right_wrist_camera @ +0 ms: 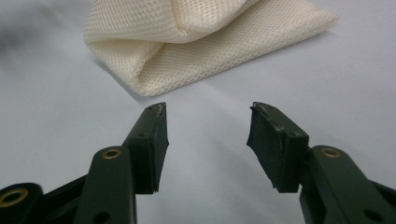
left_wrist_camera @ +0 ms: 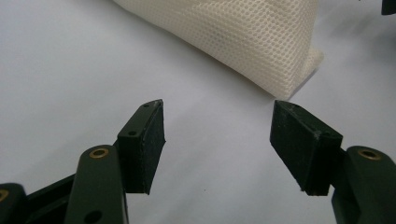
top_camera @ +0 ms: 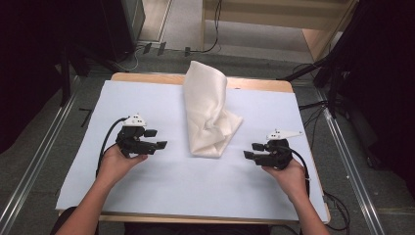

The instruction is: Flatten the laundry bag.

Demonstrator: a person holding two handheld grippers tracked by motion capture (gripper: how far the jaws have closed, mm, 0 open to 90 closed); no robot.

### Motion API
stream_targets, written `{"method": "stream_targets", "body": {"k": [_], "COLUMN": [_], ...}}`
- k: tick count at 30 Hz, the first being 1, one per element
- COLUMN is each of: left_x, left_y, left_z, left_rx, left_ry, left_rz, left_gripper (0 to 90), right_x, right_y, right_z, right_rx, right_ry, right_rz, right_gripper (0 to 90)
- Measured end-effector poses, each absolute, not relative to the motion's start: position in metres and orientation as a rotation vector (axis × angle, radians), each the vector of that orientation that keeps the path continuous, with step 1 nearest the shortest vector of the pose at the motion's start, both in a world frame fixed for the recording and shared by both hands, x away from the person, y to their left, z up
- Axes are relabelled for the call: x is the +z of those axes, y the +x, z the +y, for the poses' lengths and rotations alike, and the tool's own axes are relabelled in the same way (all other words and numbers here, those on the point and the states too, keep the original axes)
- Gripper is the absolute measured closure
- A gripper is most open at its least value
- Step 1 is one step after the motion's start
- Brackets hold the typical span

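Cream mesh cloth, loosely folded, lying lengthwise at the middle of a pale blue sheet over a wooden table, far end past the sheet's back edge. Left gripper low beside the cloth's near left, jaws spread wide, holding nothing. Right gripper near the cloth's near right corner, jaws likewise apart and empty, both aimed at the fabric.
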State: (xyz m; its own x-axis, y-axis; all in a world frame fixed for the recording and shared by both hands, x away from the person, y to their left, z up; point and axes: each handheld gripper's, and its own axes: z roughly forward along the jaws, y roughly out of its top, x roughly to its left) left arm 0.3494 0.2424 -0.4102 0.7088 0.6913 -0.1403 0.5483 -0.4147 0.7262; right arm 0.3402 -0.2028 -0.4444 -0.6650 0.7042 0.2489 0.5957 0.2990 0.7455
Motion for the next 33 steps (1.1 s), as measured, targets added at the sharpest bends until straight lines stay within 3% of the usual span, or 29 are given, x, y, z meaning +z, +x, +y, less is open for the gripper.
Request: {"method": "stream_targets", "body": {"k": [4, 16, 21, 25, 33], "left_x": [-0.412, -0.407, -0.405, -0.401, -0.391], "left_y": [0.352, 0.341, 0.334, 0.331, 0.334], "left_z": [0.239, 0.234, 0.227, 0.226, 0.214], "left_rx": [0.159, 0.217, 0.241, 0.201, 0.2], "left_ry": [2.102, 2.114, 2.134, 2.107, 2.119], "left_rz": [0.972, 0.993, 0.993, 1.005, 1.009], "left_gripper": [38.2, 40.0, 36.8, 33.4, 35.2], "right_x": [-0.445, -0.444, -0.443, -0.443, -0.445], "right_y": [0.342, 0.346, 0.348, 0.351, 0.353], "right_z": [-0.204, -0.196, -0.19, -0.188, -0.177], "right_rx": [1.313, 1.275, 1.281, 1.288, 1.264], "right_ry": [1.253, 1.224, 1.209, 1.219, 1.206], "right_rz": [2.411, 2.432, 2.426, 2.426, 2.446], "right_gripper": [47.4, 50.2, 51.1, 51.4, 50.8]}}
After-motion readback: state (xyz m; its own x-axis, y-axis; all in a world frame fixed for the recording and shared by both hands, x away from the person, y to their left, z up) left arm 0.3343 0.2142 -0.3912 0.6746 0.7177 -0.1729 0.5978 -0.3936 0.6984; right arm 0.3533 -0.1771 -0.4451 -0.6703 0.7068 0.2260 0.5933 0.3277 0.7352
